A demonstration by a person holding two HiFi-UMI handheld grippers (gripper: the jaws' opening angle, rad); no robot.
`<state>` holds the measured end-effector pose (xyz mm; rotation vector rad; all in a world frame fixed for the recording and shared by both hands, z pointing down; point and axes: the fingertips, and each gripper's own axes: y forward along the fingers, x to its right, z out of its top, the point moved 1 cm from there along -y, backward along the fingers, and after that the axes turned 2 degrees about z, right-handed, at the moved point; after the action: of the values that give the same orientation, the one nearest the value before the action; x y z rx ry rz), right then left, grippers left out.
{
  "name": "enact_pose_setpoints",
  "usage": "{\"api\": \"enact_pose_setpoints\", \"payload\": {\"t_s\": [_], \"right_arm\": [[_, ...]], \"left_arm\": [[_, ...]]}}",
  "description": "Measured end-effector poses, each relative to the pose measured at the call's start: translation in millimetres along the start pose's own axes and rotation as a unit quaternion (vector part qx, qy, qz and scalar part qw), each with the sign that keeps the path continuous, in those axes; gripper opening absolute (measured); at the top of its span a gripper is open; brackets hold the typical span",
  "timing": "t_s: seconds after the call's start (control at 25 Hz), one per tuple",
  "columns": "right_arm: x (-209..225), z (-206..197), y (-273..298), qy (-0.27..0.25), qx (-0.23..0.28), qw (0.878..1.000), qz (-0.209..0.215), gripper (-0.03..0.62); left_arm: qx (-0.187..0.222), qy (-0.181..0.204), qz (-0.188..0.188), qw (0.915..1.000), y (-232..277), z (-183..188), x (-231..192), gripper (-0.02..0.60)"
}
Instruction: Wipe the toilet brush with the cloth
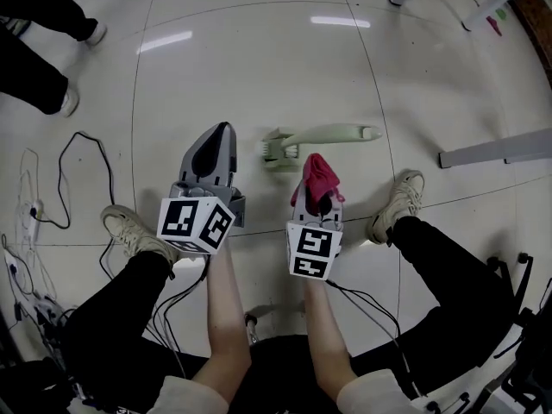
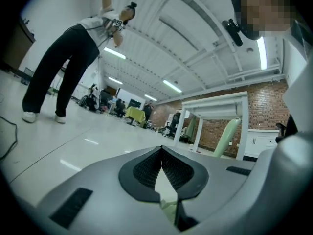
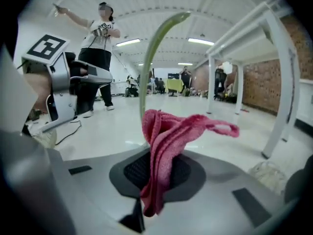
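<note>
Fingers (image 2: 144,169) shut empty on left gripper (image 1: 222,134), clamped on cloth (image 1: 316,173) at right gripper (image 1: 318,198); risks shoving the unheld toilet brush (image 1: 328,134) along the floor (image 1: 259,59).

**Nappy cloth, smooth plastic, glossy tile**

The cloth (image 3: 168,141) pinched between the right gripper's (image 3: 157,168) jaws is a pink terry-like fabric, matt and nappy, bunched in soft folds above the jaw tips. Both grippers have smooth grey plastic shells with a dull satin sheen. On the left gripper (image 2: 162,163), whose jaws are closed together on nothing, the pads (image 2: 144,170) are black, matt and finely gridded, like rubber. The toilet brush (image 1: 328,136), lying just ahead of both pairs of jaws, is pale green plastic, smooth and faintly shiny along its handle. Beneath the jaws the floor (image 1: 259,67) is pale polished tile, glossy enough to mirror the ceiling lights, with thin dark joints.
</note>
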<state>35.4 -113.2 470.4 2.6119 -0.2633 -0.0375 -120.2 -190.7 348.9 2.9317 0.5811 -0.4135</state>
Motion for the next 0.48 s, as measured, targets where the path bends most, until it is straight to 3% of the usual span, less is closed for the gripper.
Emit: {"api": "enact_pose_setpoints", "payload": {"t_s": [0.16, 0.32, 0.48], "right_arm": [[-50.6, -16.7, 22.7, -0.004, -0.041, 0.997, 0.059, 0.032], [-64.5, -8.9, 55.0, -0.002, -0.067, 0.995, 0.07, 0.032], [-64.2, 1.6, 65.4, -0.012, -0.062, 0.996, 0.063, 0.032]], "left_arm": [[0.008, -0.012, 0.021, 0.9997, -13.9, 6.9, -18.8, 0.006], [0.012, -0.018, 0.027, 0.9994, -19.0, 9.7, -25.9, 0.005], [0.003, -0.025, 0.028, 0.9993, -18.7, -0.6, -29.9, 0.006]]}}
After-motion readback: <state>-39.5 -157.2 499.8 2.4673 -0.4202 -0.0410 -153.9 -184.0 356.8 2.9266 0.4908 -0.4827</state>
